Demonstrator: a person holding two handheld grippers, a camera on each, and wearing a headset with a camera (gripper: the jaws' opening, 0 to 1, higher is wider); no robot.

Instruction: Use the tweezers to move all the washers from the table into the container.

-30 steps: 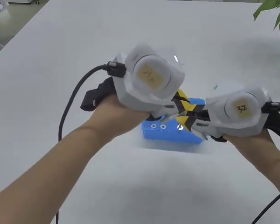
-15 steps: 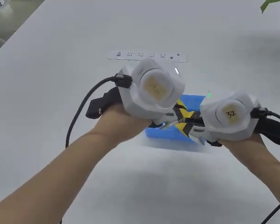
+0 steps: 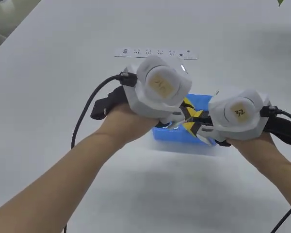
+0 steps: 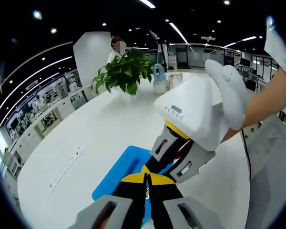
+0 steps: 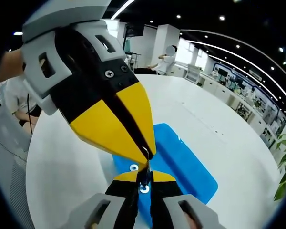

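Left gripper, right gripper (close), blue container

In the head view, the number "32" is printed in dark figures on the round yellowish cap of the right gripper, right of the frame's centre. A faint pale mark is carried on the matching cap of the left gripper, above centre, but it cannot be read. In the left gripper view, the word "XENSE" is printed in small grey capitals on the right gripper's white housing, right of centre, beneath a small teal logo. Markings on the power strip are too small to be read.
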